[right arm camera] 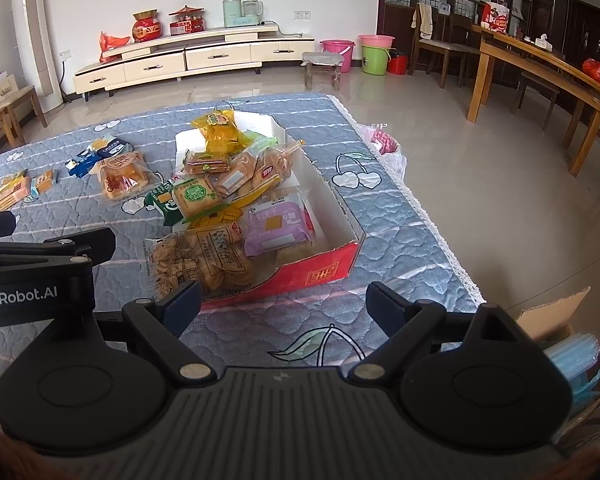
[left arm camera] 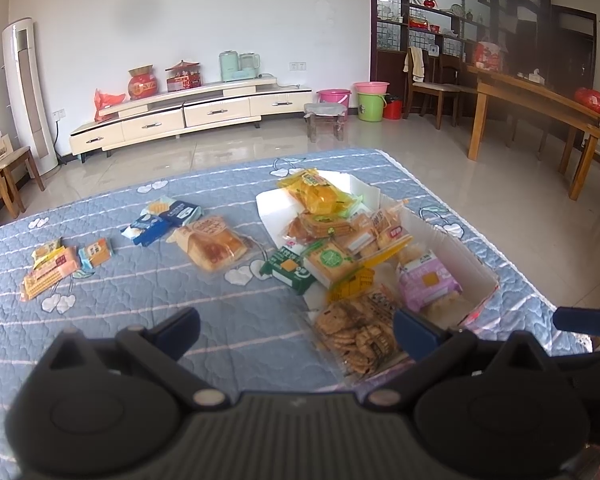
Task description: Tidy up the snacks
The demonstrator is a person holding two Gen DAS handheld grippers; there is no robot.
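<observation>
While you hold both tools low over a blue quilted cover [left arm camera: 148, 320] printed with white cherries, each one has its two blue-tipped fingers spread wide apart with nothing between them. Your left gripper [left arm camera: 296, 330] hovers just above the cover, near the close end of a red cardboard box [right arm camera: 320, 272] with white inner walls. Your right gripper [right arm camera: 282, 304] hangs just in front of that same box, beside its red front wall.

The box is heaped with snack packets. Nearest you, a clear bag of small brown crackers [right arm camera: 196, 256] spills over the box's torn near-left corner. Just beside it to the right lies a lilac biscuit packet [right arm camera: 276, 228]. Behind these a green-and-cream packet [right arm camera: 194, 196] rests on the pile, and a yellow bag [right arm camera: 220, 132] stands up at the far end, next to the box's open white flap.

More snacks lie on the cover to the left, well apart from the box. Closest to the box is a clear bag of golden pastry [left arm camera: 212, 244]. Behind it sit dark blue packets [left arm camera: 164, 220]. Farther left lies a small cluster of orange and pale wafer packets [left arm camera: 56, 266].

Beyond the cover, you face a tiled floor, a long cream TV cabinet [left arm camera: 188, 114] against a white wall, and a wooden table [left arm camera: 536, 96] on the right.
</observation>
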